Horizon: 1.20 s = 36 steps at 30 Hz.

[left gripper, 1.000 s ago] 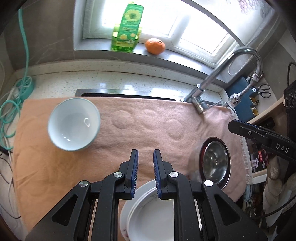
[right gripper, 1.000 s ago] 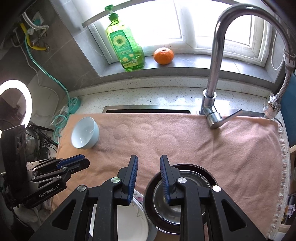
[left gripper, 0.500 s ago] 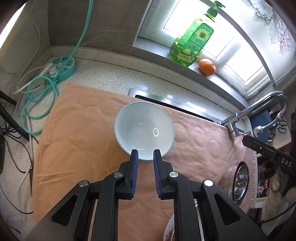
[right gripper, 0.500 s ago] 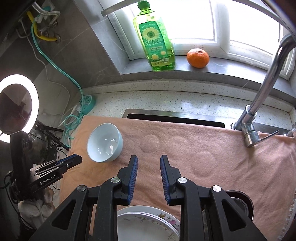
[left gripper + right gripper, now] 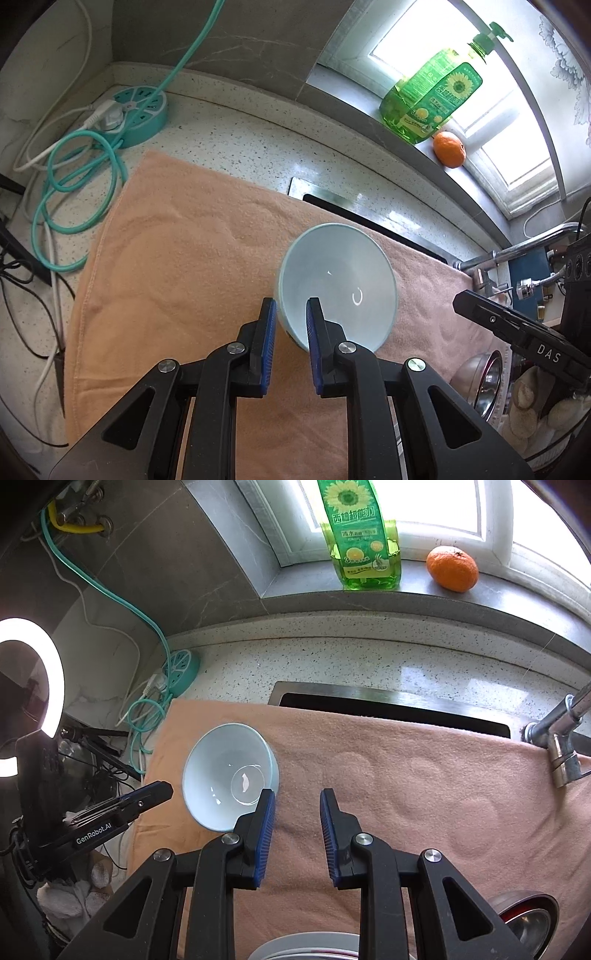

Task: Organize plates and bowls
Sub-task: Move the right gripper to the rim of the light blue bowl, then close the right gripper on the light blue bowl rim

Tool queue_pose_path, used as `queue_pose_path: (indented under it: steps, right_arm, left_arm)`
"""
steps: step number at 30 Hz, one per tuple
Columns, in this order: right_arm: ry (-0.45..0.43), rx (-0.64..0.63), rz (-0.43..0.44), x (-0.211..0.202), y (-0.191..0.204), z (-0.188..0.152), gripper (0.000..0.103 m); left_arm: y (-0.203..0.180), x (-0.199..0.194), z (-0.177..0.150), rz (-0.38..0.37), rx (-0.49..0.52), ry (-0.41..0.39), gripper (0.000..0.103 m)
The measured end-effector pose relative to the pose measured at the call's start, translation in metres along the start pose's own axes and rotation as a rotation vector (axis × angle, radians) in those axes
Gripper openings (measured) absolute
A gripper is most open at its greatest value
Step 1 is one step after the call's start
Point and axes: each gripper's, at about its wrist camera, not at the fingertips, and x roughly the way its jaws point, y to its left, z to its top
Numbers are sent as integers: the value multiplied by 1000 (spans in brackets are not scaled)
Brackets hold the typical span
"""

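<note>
A pale blue bowl [image 5: 338, 280] stands upright on the peach towel [image 5: 177, 258]. My left gripper [image 5: 290, 306] hovers over the bowl's near left rim, shut to a narrow slit with nothing gripped. In the right wrist view the same bowl [image 5: 229, 775] lies just left of my right gripper [image 5: 297, 797], which is slightly open over bare towel [image 5: 424, 775]. The left gripper [image 5: 168, 790] shows there with its tip just left of the bowl. A steel bowl [image 5: 528, 923] and a white plate [image 5: 306, 949] sit at the bottom edge. The right gripper [image 5: 460, 299] enters the left view from the right.
The towel covers the sink, with the faucet [image 5: 554, 738] at its right. On the sill stand a green soap bottle [image 5: 362, 535] and an orange [image 5: 450, 568]. A teal power strip [image 5: 136, 110] with coiled cables lies left of the towel. A ring light [image 5: 33, 694] glows far left.
Both grippers moved left and lower, from over the plate and steel bowl to the blue bowl. The bowl now sits under the left fingers. Neither finger gap changed.
</note>
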Motion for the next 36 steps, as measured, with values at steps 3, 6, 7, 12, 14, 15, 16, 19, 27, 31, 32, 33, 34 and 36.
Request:
queue_pose_path:
  steps: [3, 6, 7, 12, 14, 15, 16, 19, 27, 31, 32, 33, 34, 36]
  right_arm:
    - [18, 0, -3, 15, 3, 5, 23]
    - [32, -1, -3, 28, 6, 10, 23]
    - [38, -2, -2, 31, 7, 12, 23]
    - [58, -14, -16, 50, 13, 16, 23]
    - [71, -2, -6, 57, 12, 17, 23]
    - [75, 3, -5, 59, 11, 18, 23]
    - [80, 4, -5, 62, 11, 18, 23]
    - [89, -7, -8, 67, 12, 18, 23]
    - [108, -39, -21, 78, 19, 19, 15]
    - [119, -50, -18, 82, 22, 17, 9]
    - [121, -52, -15, 83, 23, 17, 7]
    - [121, -54, -17, 84, 23, 17, 7]
    - [119, -57, -20, 84, 24, 17, 7]
    - [118, -60, -20, 83, 24, 16, 6]
  left_arm:
    - [3, 9, 7, 4, -9, 16, 15]
    - [5, 15, 11, 9, -11, 25, 15]
    - [5, 17, 11, 11, -9, 29, 15]
    - [4, 23, 11, 19, 5, 38, 15]
    - [4, 24, 11, 20, 6, 38, 15]
    - [4, 24, 11, 21, 8, 37, 15]
    - [4, 24, 11, 23, 10, 37, 15]
    - [3, 25, 12, 28, 17, 40, 15]
    - [-2, 30, 11, 41, 34, 39, 12]
    - [-4, 30, 10, 47, 42, 35, 11]
    - [-4, 30, 10, 49, 45, 35, 11]
    - [-4, 29, 9, 52, 46, 35, 11]
    - [-4, 29, 9, 53, 45, 35, 11]
    - [-5, 28, 7, 55, 44, 33, 11]
